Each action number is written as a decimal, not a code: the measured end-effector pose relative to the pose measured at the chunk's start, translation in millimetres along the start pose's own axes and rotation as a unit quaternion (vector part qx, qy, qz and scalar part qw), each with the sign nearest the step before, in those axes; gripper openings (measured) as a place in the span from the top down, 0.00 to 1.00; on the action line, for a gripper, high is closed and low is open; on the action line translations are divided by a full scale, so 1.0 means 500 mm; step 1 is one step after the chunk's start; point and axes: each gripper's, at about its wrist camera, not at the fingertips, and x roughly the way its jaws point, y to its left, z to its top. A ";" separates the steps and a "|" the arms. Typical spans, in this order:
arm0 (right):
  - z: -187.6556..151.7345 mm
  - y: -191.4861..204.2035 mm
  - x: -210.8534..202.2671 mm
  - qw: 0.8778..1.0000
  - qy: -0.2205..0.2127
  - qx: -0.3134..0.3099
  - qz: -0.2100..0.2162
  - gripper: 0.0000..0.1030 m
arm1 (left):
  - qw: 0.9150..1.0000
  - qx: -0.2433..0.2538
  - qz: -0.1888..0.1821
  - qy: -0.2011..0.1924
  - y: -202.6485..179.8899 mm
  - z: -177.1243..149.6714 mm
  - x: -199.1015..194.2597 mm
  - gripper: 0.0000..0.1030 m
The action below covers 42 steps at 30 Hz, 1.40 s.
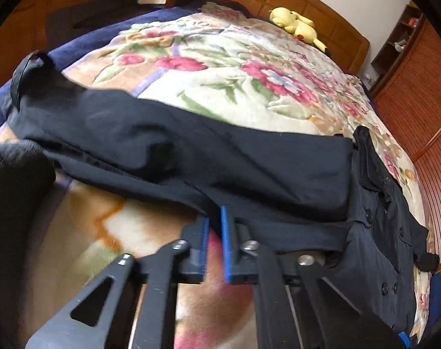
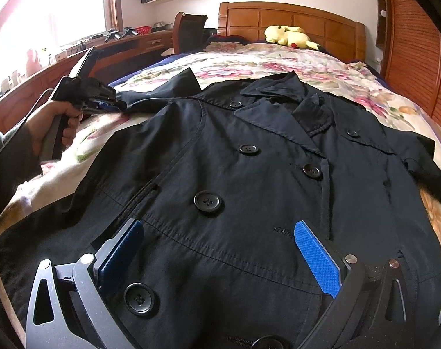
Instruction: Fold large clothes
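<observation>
A black double-breasted coat lies front-up on the floral bedspread, collar toward the headboard. My right gripper hovers just above its lower front, blue pads wide apart and empty. My left gripper is shut on the edge of the coat's left sleeve, which stretches across the left wrist view. In the right wrist view the left gripper shows at the left, held in a hand and pinching the sleeve beside the coat's shoulder.
A yellow plush toy lies by the wooden headboard. A wooden desk and a chair stand left of the bed. A slatted wooden wardrobe is on the right.
</observation>
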 end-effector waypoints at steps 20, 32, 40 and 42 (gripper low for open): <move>-0.005 -0.023 -0.099 0.998 -0.063 -0.012 -0.017 0.00 | 0.976 0.213 0.035 -0.028 -0.330 -0.085 -0.206 0.97; -0.007 -0.026 -0.098 0.998 -0.060 0.002 0.006 0.00 | 0.984 0.177 0.013 -0.009 -0.264 -0.136 -0.237 0.66; -0.006 -0.016 -0.084 0.999 -0.049 -0.007 0.002 0.00 | 0.985 0.165 0.043 -0.024 -0.175 -0.087 -0.216 0.30; -0.005 -0.015 -0.081 0.999 -0.046 -0.009 0.001 0.00 | 0.986 0.156 0.053 -0.021 -0.142 -0.065 -0.194 0.30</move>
